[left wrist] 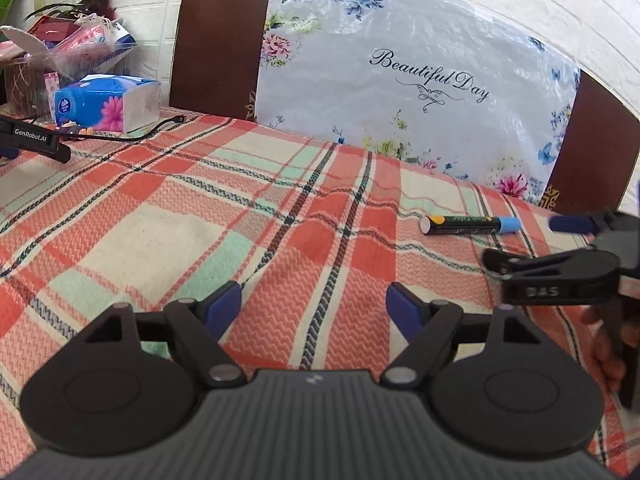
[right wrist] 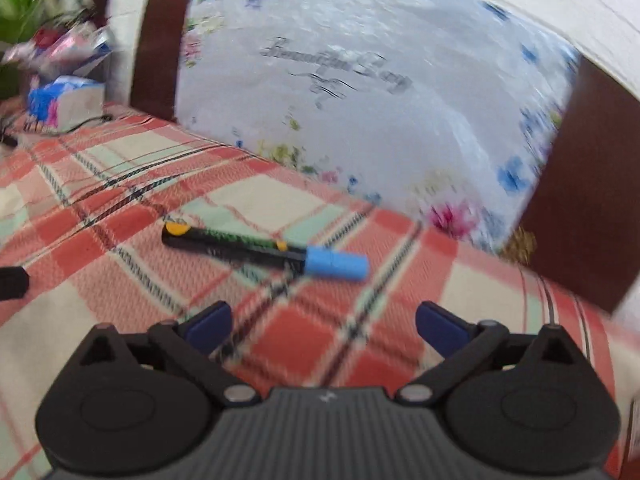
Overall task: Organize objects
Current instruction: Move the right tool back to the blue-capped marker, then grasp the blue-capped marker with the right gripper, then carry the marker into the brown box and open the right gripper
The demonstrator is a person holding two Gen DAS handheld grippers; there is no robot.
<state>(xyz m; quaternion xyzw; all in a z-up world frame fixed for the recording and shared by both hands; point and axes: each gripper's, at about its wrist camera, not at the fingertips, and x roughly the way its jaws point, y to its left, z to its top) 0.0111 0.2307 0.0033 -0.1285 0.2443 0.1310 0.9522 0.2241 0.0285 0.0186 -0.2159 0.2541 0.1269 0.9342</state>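
Both of your grippers are empty: the left gripper [left wrist: 314,308] spread over bare plaid tablecloth [left wrist: 152,236], the right gripper [right wrist: 324,324] at its widest, nothing between the pads. Your target looks to be the blue-capped marker [right wrist: 264,252], lying flat just ahead of the right gripper — you're at the approach. Next, straddle the barrel across its length and close. Readable print: "Beautiful Day" on the floral cushion [left wrist: 400,92], "GenRobot.AI" on the black device [left wrist: 32,138] at far left.

Woven cloth, glossy plastic, dark wood

A coarse plaid cloth [left wrist: 248,216] covers the tabletop; the marker [right wrist: 264,252] looks smooth plastic, the floral bag [left wrist: 400,80] shiny film, the chair [left wrist: 216,40] polished wood.
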